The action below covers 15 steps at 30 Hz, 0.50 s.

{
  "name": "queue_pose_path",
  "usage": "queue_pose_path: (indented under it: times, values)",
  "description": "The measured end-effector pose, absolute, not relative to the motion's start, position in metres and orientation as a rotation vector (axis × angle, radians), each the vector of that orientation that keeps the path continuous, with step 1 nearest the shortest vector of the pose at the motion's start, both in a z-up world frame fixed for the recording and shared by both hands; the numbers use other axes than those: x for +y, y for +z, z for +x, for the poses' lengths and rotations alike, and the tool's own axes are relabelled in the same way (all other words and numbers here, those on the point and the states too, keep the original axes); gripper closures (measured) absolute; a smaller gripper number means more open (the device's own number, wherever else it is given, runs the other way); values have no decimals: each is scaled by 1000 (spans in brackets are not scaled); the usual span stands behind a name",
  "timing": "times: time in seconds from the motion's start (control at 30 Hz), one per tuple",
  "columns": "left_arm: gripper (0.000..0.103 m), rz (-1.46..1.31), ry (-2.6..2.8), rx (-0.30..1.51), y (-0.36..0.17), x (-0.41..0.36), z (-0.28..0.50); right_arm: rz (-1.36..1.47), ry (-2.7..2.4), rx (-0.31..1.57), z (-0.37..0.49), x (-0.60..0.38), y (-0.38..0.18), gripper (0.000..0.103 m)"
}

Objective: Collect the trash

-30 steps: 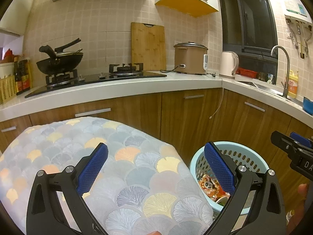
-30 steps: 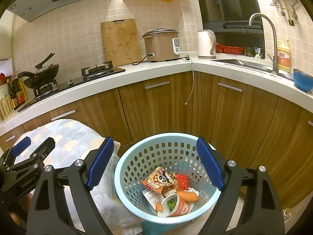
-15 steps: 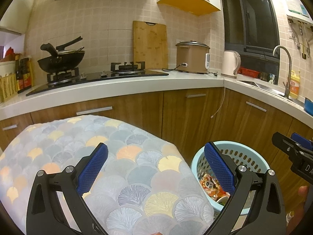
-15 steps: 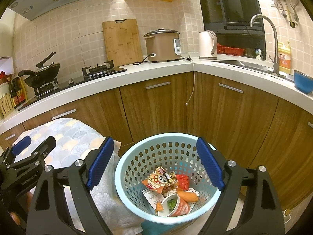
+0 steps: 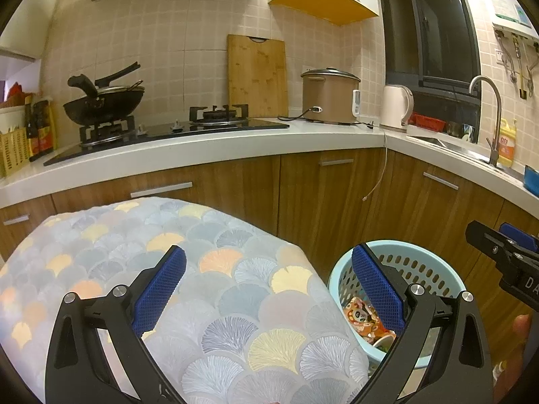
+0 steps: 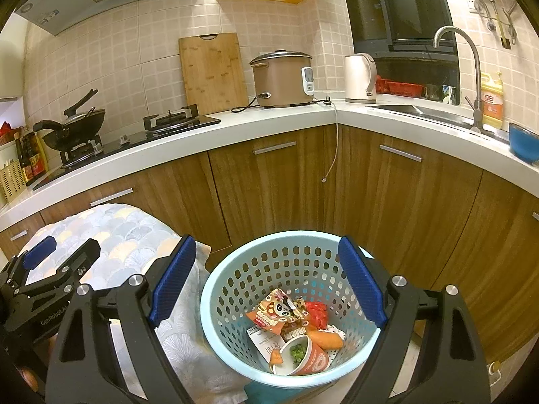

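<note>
Trash (image 6: 296,326) is lying in basket (image 6: 235,346) beside cloth-covered table (image 5: 209,289). Both grippers, left (image 5: 267,291) and right (image 6: 267,281), are being held agape, empty. Risk: basket being tipped if rim is knocked.

Basket (image 5: 421,266) contents mostly hidden behind left tool (image 5: 269,289)

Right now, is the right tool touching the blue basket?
Cannot tell. In the right wrist view the right tool stands open over the blue basket, its blue pads overlapping the rim in the image, but no view shows contact or a gap.
</note>
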<state>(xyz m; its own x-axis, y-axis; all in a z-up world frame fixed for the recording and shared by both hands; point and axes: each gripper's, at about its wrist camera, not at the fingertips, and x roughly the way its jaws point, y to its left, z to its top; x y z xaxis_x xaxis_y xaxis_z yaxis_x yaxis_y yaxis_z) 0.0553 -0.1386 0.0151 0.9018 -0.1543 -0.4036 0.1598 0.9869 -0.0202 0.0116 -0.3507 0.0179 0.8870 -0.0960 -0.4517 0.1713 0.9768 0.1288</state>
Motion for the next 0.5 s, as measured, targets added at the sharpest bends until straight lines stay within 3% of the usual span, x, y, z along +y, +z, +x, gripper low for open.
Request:
queue_pose_path:
  times: [0.5]
  values:
    - [7, 11, -166, 420, 14, -138, 57, 168, -135, 462, 14, -349, 19, 21]
